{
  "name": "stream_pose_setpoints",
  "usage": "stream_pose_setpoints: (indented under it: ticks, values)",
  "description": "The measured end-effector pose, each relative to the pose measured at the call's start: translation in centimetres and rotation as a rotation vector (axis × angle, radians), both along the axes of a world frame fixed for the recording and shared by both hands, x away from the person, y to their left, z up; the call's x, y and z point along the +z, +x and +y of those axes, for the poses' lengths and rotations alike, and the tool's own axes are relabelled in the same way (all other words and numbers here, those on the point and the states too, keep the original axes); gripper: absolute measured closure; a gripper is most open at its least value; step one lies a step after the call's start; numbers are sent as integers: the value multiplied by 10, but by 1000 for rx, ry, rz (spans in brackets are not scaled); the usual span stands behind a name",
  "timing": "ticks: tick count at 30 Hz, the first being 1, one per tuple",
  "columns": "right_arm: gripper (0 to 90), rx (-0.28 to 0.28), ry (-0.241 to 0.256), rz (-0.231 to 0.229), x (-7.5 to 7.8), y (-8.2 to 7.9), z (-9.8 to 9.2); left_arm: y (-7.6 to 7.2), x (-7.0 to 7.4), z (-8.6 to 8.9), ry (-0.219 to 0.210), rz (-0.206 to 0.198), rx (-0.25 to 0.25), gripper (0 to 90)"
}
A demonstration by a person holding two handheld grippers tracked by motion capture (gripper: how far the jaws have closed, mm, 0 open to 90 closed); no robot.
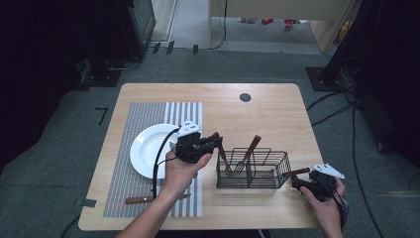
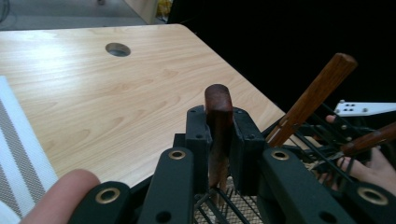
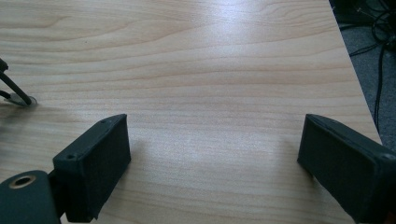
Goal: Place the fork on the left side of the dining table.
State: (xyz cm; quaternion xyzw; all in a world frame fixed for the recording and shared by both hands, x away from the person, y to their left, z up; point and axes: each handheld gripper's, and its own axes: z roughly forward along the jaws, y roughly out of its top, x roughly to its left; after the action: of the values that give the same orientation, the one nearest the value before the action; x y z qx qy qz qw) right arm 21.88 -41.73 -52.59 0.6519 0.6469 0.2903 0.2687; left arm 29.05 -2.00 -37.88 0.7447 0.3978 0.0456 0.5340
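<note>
Here, left tongs (image 2: 218,135): we see them clenched on a wooden handle (image 2: 218,105) standing upright above the wire basket (image 1: 270,171).
Right tongs (image 3: 215,168): we see them released, jaws wide apart over bare table (image 3: 210,60), by the basket's right end.
Wire basket: mid-table, holding a fork (image 1: 242,161) and another wooden-handled utensil (image 1: 254,144) leaning up.
Plate (image 1: 146,148): white, on the striped placemat (image 1: 148,111), left of the basket.
Knife (image 1: 141,200): lying on the placemat's near edge.
</note>
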Motion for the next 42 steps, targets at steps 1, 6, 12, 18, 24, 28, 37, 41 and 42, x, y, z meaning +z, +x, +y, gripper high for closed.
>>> stream_pose_setpoints:
  ticks: [1, 6, 12, 18, 24, 28, 37, 41, 42]
  values:
    - [87, 0, 0, 0, 0, 0, 0, 0, 1, 1, -8, -4, -9, 822]
    - [87, 1, -1, -1, 0, 0, 0, 0, 5, 5, -40, -15, -20, 824]
    - [87, 1, -1, -1, 0, 0, 0, -2, 16, 13, -73, -34, -26, 826]
    - [87, 1, -1, -1, 0, 0, 0, -5, 27, 17, -72, -75, -42, 827]
    - [87, 0, 0, 0, 0, 0, 0, -8, 42, 23, -115, -100, -57, 827]
    - [87, 2, -1, -1, 0, 0, 0, -11, 55, 28, -141, -117, -60, 827]
    - [87, 0, -1, 0, 0, 0, 0, -11, 77, 44, -156, -185, -46, 828]
    - [87, 0, -1, 0, 0, 0, 0, -5, 83, 54, -190, -188, -18, 827]
    - [87, 0, -1, 0, 0, 0, 0, -5, 83, 54, -190, -188, -18, 827]
